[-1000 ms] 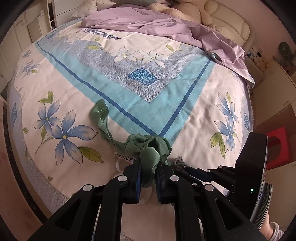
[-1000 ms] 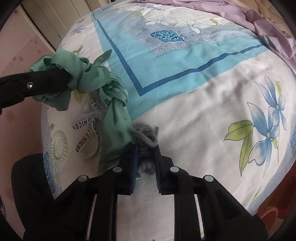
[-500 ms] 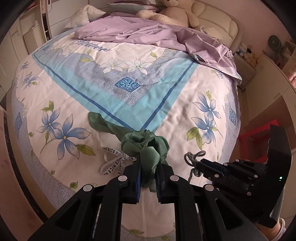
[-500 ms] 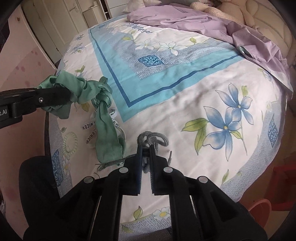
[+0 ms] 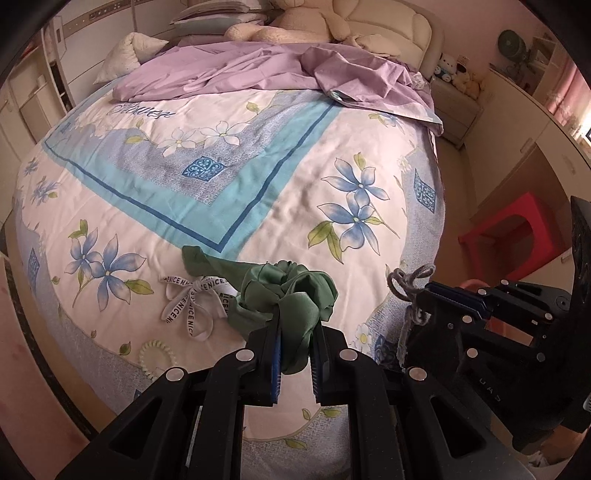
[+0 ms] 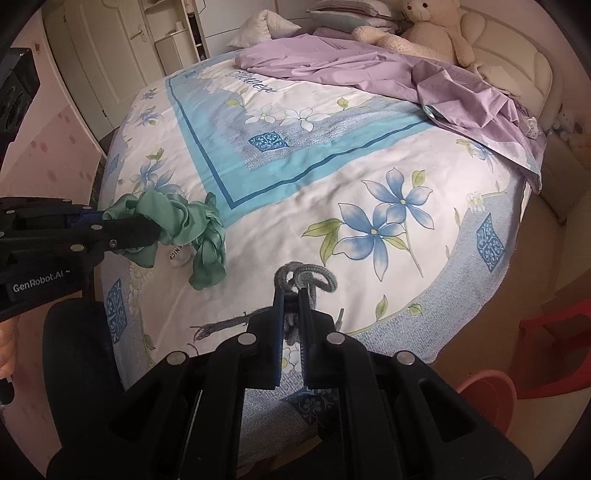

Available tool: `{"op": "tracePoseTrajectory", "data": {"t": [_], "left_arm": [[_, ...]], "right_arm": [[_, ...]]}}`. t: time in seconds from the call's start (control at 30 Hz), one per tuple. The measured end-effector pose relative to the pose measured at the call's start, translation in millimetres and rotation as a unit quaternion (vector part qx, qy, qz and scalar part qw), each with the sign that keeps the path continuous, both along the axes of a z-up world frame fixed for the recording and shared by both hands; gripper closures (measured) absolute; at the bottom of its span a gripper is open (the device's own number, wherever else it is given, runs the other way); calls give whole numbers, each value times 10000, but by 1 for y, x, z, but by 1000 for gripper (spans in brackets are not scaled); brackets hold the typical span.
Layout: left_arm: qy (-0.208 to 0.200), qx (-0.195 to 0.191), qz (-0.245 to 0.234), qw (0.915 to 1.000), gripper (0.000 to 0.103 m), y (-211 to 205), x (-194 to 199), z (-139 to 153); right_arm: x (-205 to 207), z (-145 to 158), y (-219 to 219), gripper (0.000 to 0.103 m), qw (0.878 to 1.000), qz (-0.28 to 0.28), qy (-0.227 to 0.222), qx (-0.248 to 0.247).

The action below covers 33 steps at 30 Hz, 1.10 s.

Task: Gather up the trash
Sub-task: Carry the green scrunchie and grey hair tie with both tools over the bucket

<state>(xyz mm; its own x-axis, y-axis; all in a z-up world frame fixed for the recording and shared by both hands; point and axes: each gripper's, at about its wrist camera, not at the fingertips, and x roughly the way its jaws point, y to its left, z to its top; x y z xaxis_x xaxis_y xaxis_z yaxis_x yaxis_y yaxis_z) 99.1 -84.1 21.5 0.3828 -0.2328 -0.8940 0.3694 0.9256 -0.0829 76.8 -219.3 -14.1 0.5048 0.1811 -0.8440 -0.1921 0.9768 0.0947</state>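
My left gripper [image 5: 295, 325] is clamped on a bunched green satin cloth [image 5: 291, 291], which bulges out ahead of the fingertips; one twisted tail of it [image 5: 207, 264] trails forward and to the left toward the floral bedspread [image 5: 258, 177]. My right gripper [image 6: 291, 295] is pinched tight on a knotted grey cord [image 6: 306, 278], its loops poking out past the tips and a frayed end [image 6: 221, 325] dangling down to the left. Seen from the right one, the left gripper sits off to the left with the cloth hanging from it. Just left of my left gripper, lying on the bedspread, are a white printed ribbon bow [image 5: 195, 299] and, nearer me, a pale coiled hair tie [image 5: 157, 356]. Far ahead lie a rumpled lilac sheet [image 5: 266, 70] and a teddy bear [image 6: 428, 33]. To my right, on the floor, stands a red stool [image 5: 513, 225].
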Motion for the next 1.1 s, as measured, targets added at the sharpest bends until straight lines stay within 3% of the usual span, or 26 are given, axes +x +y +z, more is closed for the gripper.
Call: {"op": "tracePoseTrajectory", "data": {"t": [0.6,1.1], "left_arm": [[-100,194,-917,9955,89,-104,-23,9],[-277,160,-2054,9782,89,-231,-36,25]], "right_arm": [[-50,13,-88,96,9960,-857,-241,6],[-90,28,-194,96,9785,-2001,-488,-96]]}}
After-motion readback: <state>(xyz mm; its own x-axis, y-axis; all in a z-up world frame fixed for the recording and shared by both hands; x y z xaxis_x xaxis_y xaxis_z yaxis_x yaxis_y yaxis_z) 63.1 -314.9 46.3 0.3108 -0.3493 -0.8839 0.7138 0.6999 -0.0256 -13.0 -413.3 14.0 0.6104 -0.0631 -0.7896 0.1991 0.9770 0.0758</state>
